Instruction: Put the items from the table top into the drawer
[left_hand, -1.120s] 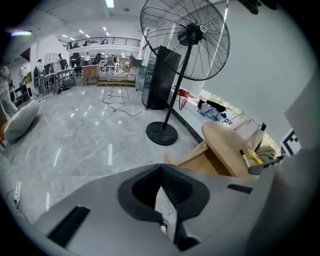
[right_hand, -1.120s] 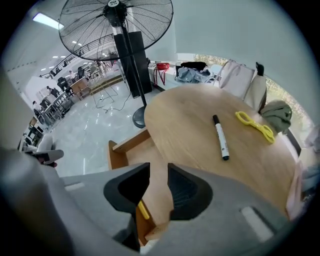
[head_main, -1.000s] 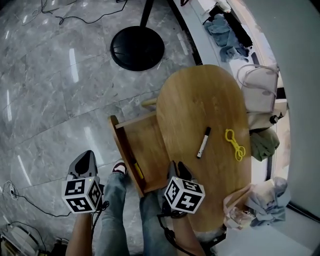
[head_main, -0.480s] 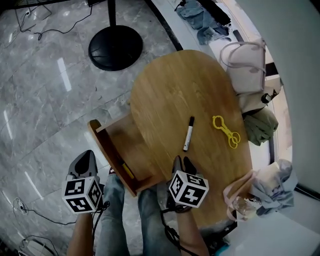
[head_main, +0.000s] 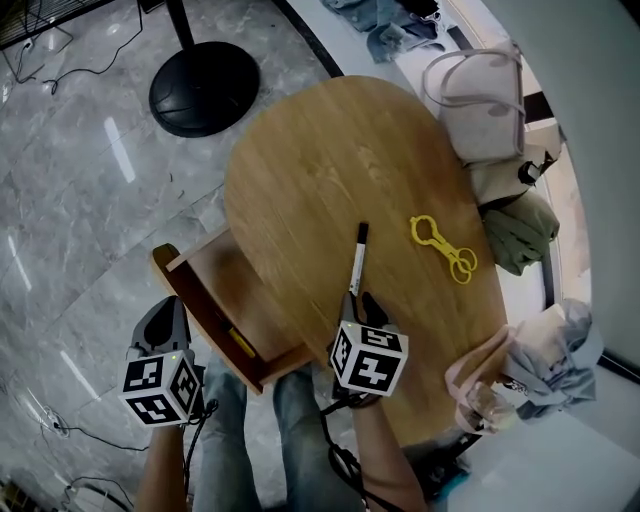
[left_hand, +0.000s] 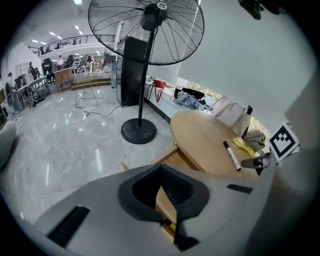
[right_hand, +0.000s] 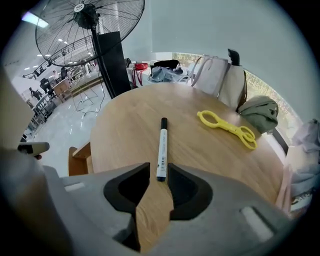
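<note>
Marker (head_main: 356, 260) lies on the oval table (head_main: 330, 150), well apart from the yellow tongs (head_main: 443, 248). Right gripper (head_main: 368, 303) points down at the marker's near end. Its jaws stand apart and grip nothing, and the marker's end sits just at the mouth of the gap. Left gripper (head_main: 168, 312) hangs beside the open drawer (head_main: 210, 290), its jaws together and empty. A yellow item (head_main: 240, 343) lies in the drawer.
</note>
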